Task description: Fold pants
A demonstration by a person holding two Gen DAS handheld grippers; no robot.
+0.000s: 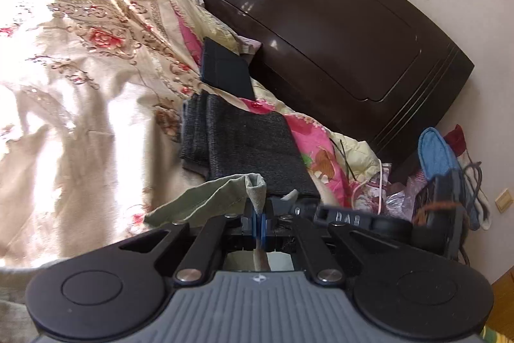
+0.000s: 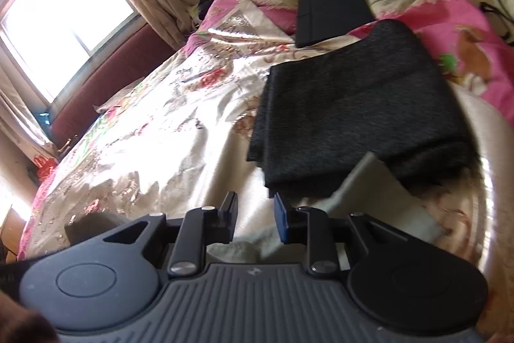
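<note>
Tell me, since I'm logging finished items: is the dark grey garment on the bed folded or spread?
Folded: the dark grey garment lies as a compact rectangle with stacked layered edges.

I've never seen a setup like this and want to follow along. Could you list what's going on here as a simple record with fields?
place: bed with floral bedspread, dark wooden headboard
left gripper: shut on a corner of grey-green cloth
right gripper: open, holding nothing, above the bedspread
already folded: dark grey garment lying flat
behind it: black flat case
window: bright, curtained
</note>
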